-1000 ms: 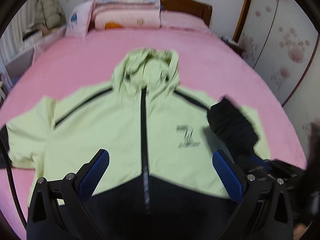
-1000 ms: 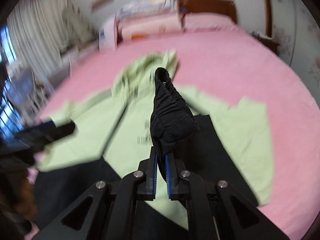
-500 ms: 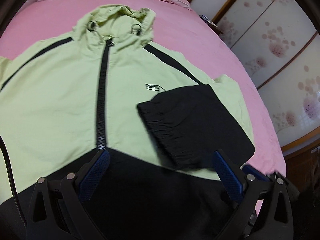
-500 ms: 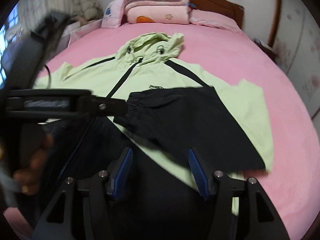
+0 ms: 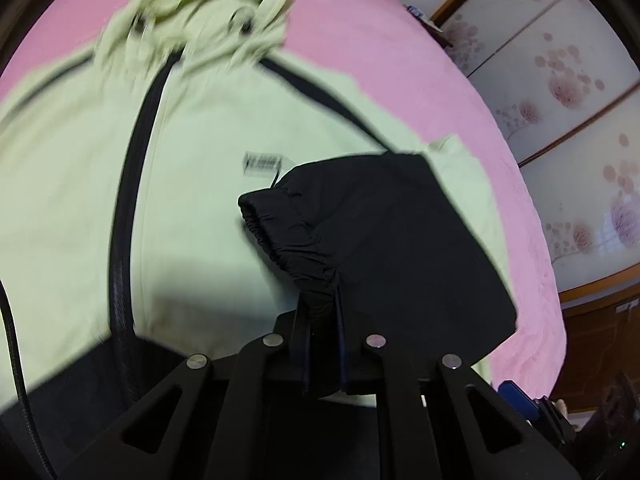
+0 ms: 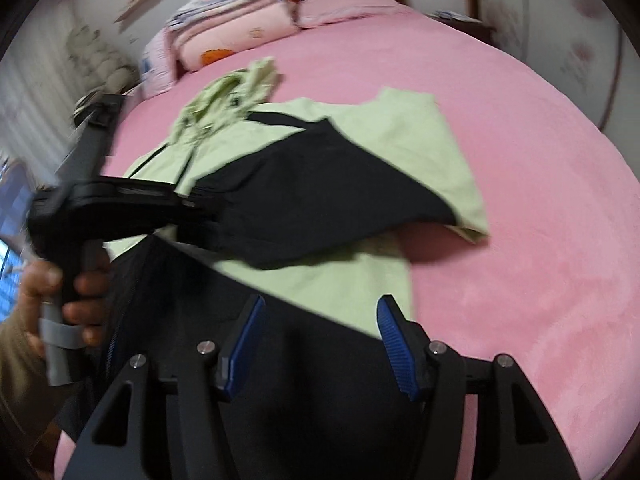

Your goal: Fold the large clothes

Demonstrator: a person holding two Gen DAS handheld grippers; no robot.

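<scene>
A pale green hooded jacket point(image 5: 200, 184) with a black zip, black lower hem and black sleeve ends lies face up on the pink bed. Its right sleeve point(image 5: 392, 240) is folded over the chest, black cuff point(image 5: 288, 236) toward the zip. My left gripper point(image 5: 322, 312) is shut on the cuff's gathered edge and lifts it slightly. In the right wrist view the left gripper point(image 6: 192, 204) holds the black sleeve point(image 6: 320, 200) from the left. My right gripper point(image 6: 320, 344) is open and empty above the jacket's black hem point(image 6: 300, 380).
The pink bed point(image 6: 540, 200) stretches wide to the right of the jacket. Folded quilts and pillows point(image 6: 232, 36) are stacked at the wooden headboard. Wardrobe doors with a floral print point(image 5: 560, 80) stand close to the bed's right side.
The right gripper let go of the sleeve cuff and drew back open over the hem. The left gripper moved right and shut on the cuff, raising it a little.
</scene>
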